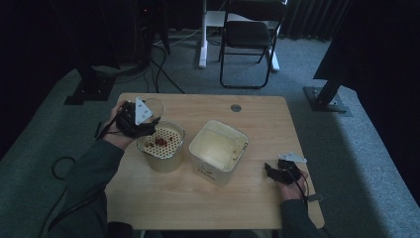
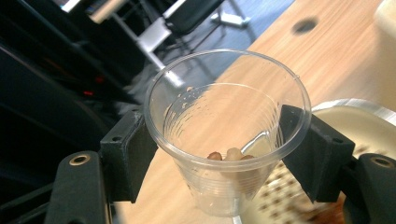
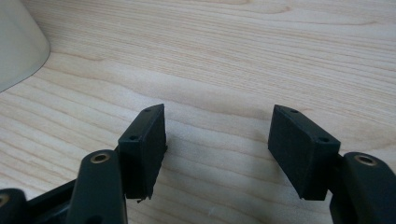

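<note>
At the left of the high view, the left hand-held gripper (image 2: 219, 154) pinches a clear plastic cup (image 2: 227, 135) by its sides — a few nuts inside — above the round strainer pot (image 1: 161, 146). Lower right, the right hand-held gripper (image 3: 217, 144) rests spread and empty on the counter (image 1: 198, 198), beside the square tin (image 1: 218, 148).

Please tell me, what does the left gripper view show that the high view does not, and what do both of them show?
The left gripper view alone shows a few small pale and brown pieces left at the bottom of the clear plastic cup, and the pads pressed on the cup's two sides.

The high view alone shows the square cream tin, the right gripper resting open near the table's right edge, and the person's sleeves.

Both show the cup held in the left gripper beside the round perforated strainer, the wooden table and the black chair.
</note>
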### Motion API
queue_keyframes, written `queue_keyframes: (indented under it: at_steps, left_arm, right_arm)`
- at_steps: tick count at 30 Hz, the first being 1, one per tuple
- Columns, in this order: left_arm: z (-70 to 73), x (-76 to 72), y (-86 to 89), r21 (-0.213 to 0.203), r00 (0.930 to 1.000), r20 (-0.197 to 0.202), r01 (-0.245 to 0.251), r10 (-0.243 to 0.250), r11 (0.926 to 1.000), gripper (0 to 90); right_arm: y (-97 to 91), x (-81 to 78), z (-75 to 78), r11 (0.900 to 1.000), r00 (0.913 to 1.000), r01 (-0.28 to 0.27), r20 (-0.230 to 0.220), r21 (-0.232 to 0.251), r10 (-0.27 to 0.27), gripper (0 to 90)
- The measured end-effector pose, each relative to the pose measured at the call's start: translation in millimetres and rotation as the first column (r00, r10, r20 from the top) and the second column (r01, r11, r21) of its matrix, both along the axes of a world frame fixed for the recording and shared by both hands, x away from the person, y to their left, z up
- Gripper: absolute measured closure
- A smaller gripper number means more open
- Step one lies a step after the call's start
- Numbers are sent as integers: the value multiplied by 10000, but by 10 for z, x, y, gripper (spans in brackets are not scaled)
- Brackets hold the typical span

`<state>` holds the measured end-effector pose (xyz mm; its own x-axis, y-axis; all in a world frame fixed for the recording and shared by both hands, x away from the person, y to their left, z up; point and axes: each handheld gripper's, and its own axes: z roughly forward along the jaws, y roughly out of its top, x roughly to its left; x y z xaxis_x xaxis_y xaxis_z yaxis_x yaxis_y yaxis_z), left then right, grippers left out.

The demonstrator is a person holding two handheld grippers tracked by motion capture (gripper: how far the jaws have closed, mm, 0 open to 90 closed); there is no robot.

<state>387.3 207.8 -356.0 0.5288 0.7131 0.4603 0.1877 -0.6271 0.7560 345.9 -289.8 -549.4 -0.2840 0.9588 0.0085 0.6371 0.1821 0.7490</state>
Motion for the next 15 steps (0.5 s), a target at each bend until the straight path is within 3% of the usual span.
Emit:
queue_keyframes:
  at_steps: [2,4,7,10,15]
  left_arm:
    - [39,29,11,-940,9984,-483,236,-282,9953,295]
    - [78,64,22,-1713,9933,-991,414,-591,9843,295]
    - [111,85,5,-2404,9880,-1244,597,-917,9688,295]
    - [127,75,-58,-2618,9830,-1345,861,-1246,9613,294]
    - [136,53,-224,-2602,9781,-1410,1128,-1533,9589,291]
  right_arm:
    - [1,0,0,10000,10000,6,3,0,-6,366]
    - [1,0,0,10000,10000,13,2,0,-13,365]
    - [2,-1,0,10000,10000,13,-1,4,-13,365]
    - [2,-1,0,10000,10000,11,-2,9,-11,365]
    - [2,-1,0,10000,10000,15,-2,9,-15,365]
